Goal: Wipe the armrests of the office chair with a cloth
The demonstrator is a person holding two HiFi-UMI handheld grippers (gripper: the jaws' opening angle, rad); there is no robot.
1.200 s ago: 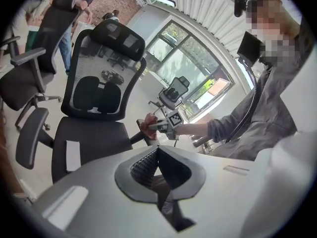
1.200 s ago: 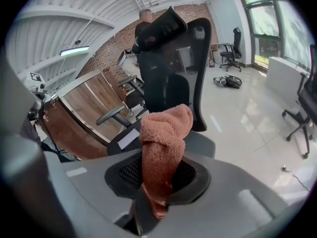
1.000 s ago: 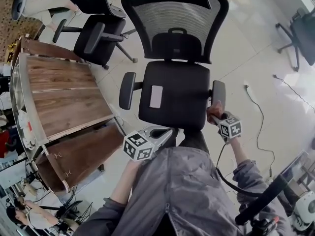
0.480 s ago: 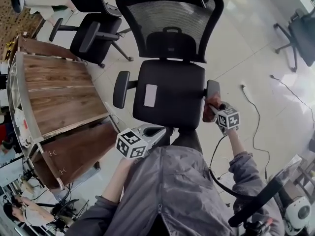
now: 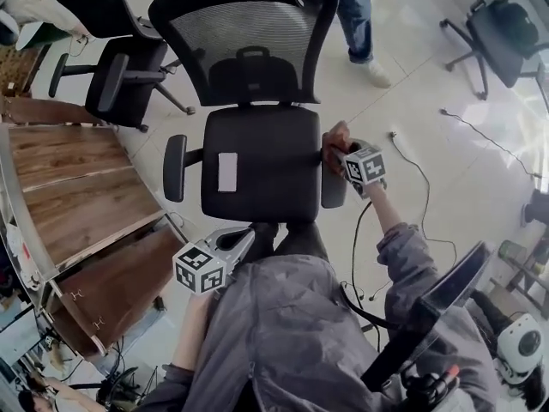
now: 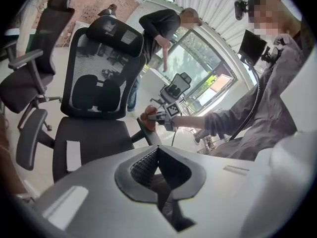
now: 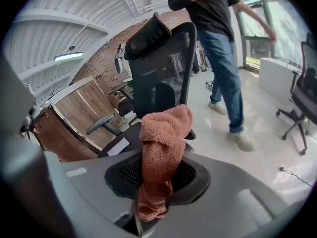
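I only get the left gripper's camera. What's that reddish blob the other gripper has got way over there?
Observer: It's a fuzzy orange-brown cloth, pinched between the right gripper's jaws.
Operator: Ooh! And what's further to my left? I just see another chair.
Observer: A big wooden table stands there, beside the office chair.

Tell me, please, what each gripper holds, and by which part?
The right gripper pinches the orange cloth near one bunched end; the left gripper is shut on nothing.
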